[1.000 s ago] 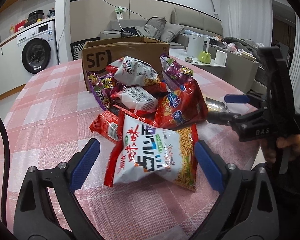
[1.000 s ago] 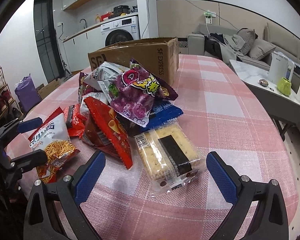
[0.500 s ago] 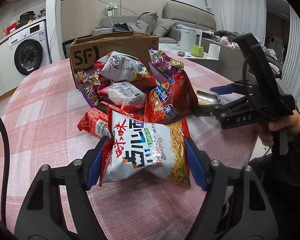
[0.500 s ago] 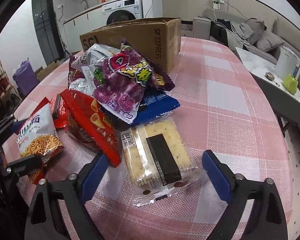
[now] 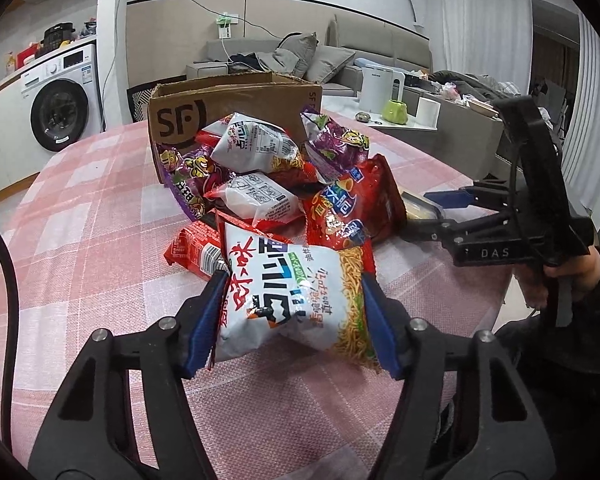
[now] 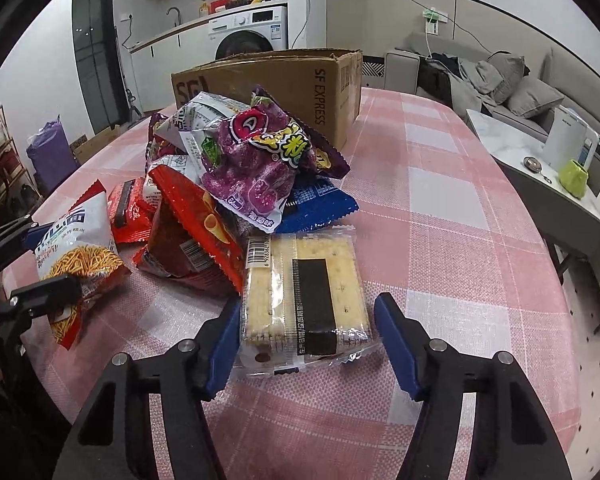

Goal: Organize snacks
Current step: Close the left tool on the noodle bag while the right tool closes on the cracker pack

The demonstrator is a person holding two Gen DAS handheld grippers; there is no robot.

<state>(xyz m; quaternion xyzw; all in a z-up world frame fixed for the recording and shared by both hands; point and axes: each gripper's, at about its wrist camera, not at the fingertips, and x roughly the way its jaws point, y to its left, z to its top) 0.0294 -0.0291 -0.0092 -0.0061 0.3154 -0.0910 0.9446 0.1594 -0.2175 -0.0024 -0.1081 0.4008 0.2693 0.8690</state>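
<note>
i have my left tongs (image 5: pixel 292 312) pinching the noodle snack bag (image 5: pixel 292 300); my right tongs (image 6: pixel 304 344) stand open around the cracker pack (image 6: pixel 304 292); next i'd close, then lift both towards the cardboard box (image 6: pixel 300 80).

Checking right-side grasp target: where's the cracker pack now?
Right wrist view: cracker pack lies flat on the table between the open right gripper jaws, just in front of the blue packet.
</note>
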